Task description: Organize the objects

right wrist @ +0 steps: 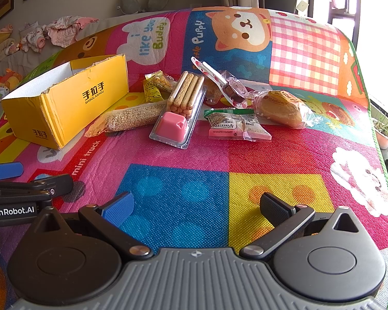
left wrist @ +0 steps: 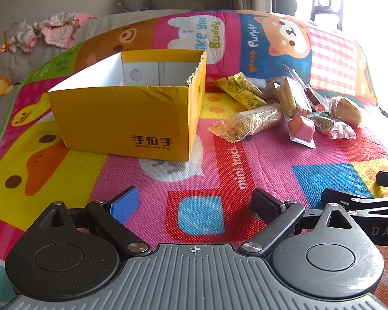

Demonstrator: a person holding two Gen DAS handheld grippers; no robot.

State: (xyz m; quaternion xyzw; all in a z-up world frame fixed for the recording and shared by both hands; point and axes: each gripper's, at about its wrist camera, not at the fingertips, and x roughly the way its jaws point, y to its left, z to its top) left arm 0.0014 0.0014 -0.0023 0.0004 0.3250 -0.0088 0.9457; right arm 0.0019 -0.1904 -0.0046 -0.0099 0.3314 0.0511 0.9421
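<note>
The left hand-held gripper (left wrist: 194,202) hovers low over a colourful cartoon play mat (left wrist: 245,160), its jaws spread wide with nothing between them, one pad blue and the other black. Ahead of it and to its left stands an open yellow cardboard box (left wrist: 124,121), resting on the mat well apart from the fingertips; what can be seen of its inside looks empty. To the right of the box, farther off, lies a loose pile of wrapped snacks. The right hand-held gripper (right wrist: 196,206) also hangs above the mat with its jaws wide and empty, and the pile sits straight ahead of it, clearly beyond its reach. Nearest in that view is a clear tray of biscuit sticks with a pink dip cup (right wrist: 179,111), lying slantwise. Just left of it, touching or nearly so, is a long bag of grain bar (right wrist: 132,118), which points toward the box. To the right of the tray lies a flat pink-edged packet (right wrist: 236,128), and beyond that a wrapped bread roll (right wrist: 282,108). Behind the tray are yellow wrappers (right wrist: 155,87) and a wrapped chocolate spoon (right wrist: 225,82). The left tool's side shows at the left edge of the right view.
</note>
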